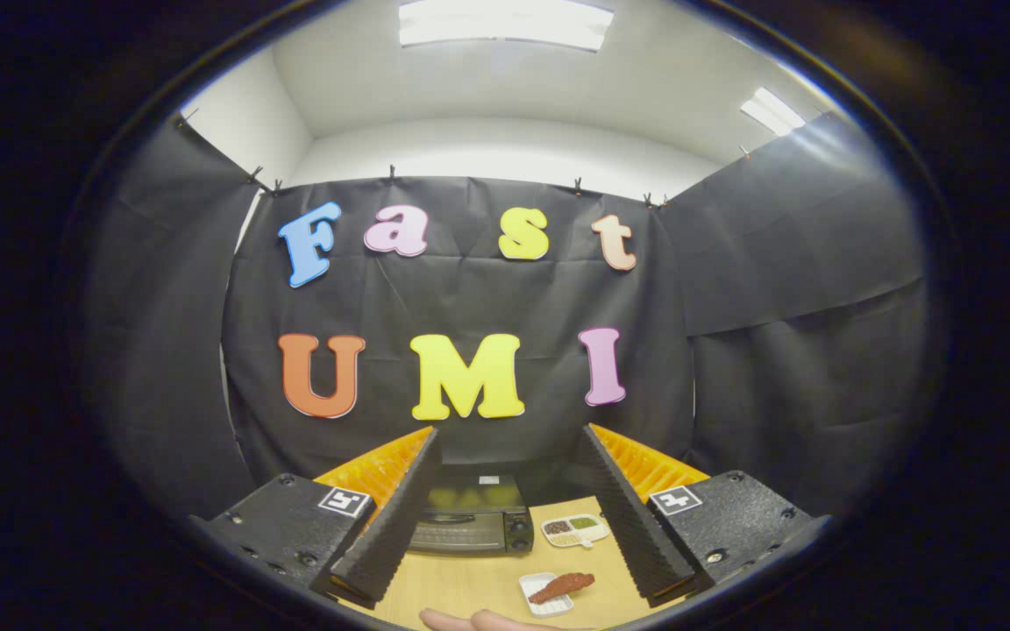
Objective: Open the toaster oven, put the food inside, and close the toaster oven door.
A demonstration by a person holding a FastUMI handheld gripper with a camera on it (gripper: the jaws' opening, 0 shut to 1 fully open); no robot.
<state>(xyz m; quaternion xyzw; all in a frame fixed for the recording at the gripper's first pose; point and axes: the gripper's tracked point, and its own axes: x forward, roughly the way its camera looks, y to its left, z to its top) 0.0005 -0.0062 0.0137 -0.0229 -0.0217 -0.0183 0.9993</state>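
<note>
Now: fingers (505, 526) spread wide, empty; toaster oven (468, 517) lower centre, door closed. Approach handle squarely, pull down gently; food (562, 585) waits on tabletop (470, 587).

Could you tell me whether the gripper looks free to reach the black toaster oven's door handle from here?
Probably yes: the gripper is open, and the black toaster oven stands straight ahead between its fingers with bare wooden table before it.

Sectioned condiment dish (575, 529) on a wooden table (479, 587).
</note>
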